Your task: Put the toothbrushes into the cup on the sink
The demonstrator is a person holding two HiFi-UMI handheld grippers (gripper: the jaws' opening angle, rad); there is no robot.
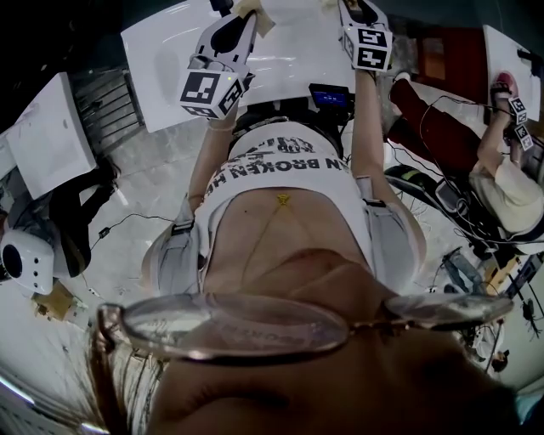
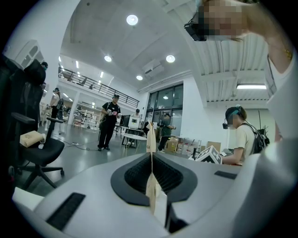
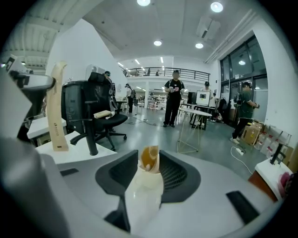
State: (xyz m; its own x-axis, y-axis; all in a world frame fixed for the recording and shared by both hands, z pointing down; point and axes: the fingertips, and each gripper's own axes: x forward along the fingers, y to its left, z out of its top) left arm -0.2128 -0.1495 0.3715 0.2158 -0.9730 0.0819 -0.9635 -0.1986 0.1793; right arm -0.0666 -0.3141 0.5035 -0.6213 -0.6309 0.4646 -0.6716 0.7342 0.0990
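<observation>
Both grippers are raised in front of the person's chest, above a white surface [image 1: 289,64]. My left gripper [image 1: 240,15] [image 2: 151,174] is shut on a thin, flat beige toothbrush [image 2: 151,139], seen edge-on between the jaws. The same beige toothbrush [image 3: 56,107] stands upright at the left of the right gripper view. My right gripper [image 1: 358,8] [image 3: 150,169] is shut on a white thing with an orange-yellow end [image 3: 149,160], which fills the gap between the jaws. No cup shows in any view.
White tables [image 1: 51,140] stand around on a grey floor with cables [image 1: 119,225]. A black office chair [image 3: 93,118] is close on the left. Another person with grippers [image 1: 510,161] sits at the right. Several people stand farther back in the hall [image 3: 173,97].
</observation>
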